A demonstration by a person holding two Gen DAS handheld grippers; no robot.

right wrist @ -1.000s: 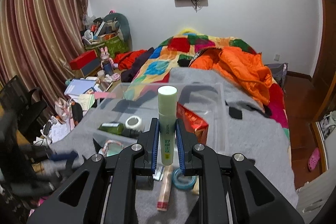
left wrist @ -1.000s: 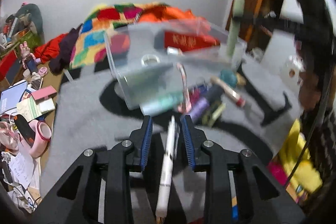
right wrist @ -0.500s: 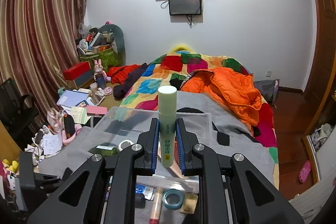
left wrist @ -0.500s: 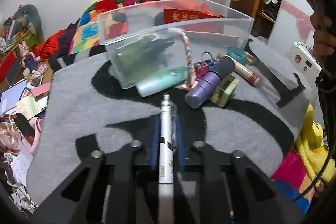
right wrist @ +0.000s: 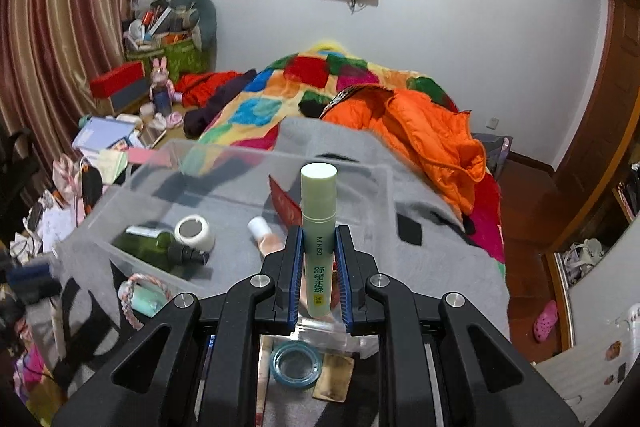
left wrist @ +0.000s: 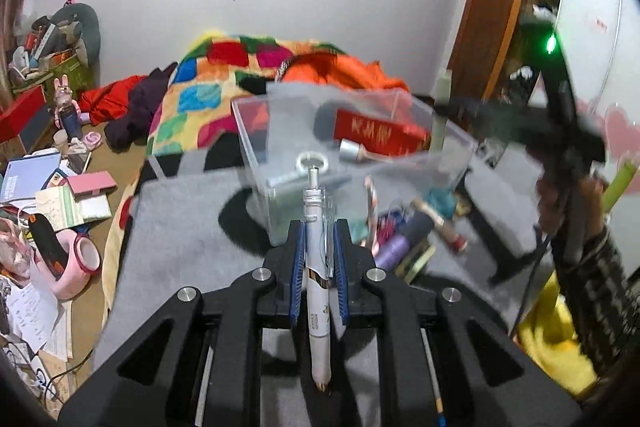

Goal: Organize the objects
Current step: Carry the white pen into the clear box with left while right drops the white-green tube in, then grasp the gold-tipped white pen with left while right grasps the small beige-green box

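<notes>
A white click pen point(left wrist: 316, 267) is clamped lengthwise in the left tongs point(left wrist: 317, 259), just short of the clear plastic storage box point(right wrist: 120, 211) (presumably its destination). A pale green cylindrical tube point(right wrist: 318, 239) is gripped upright by the right tongs point(right wrist: 318, 267) over the box, ready for dropping in.

Clear glossy plastic bin point(right wrist: 120, 211) — matt grey felt-like cloth point(left wrist: 180, 227), smooth green tube point(right wrist: 318, 227)

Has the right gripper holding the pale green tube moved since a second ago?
Yes. The right gripper with the pale green tube now sits over the clear plastic bin, closer than before.
</notes>
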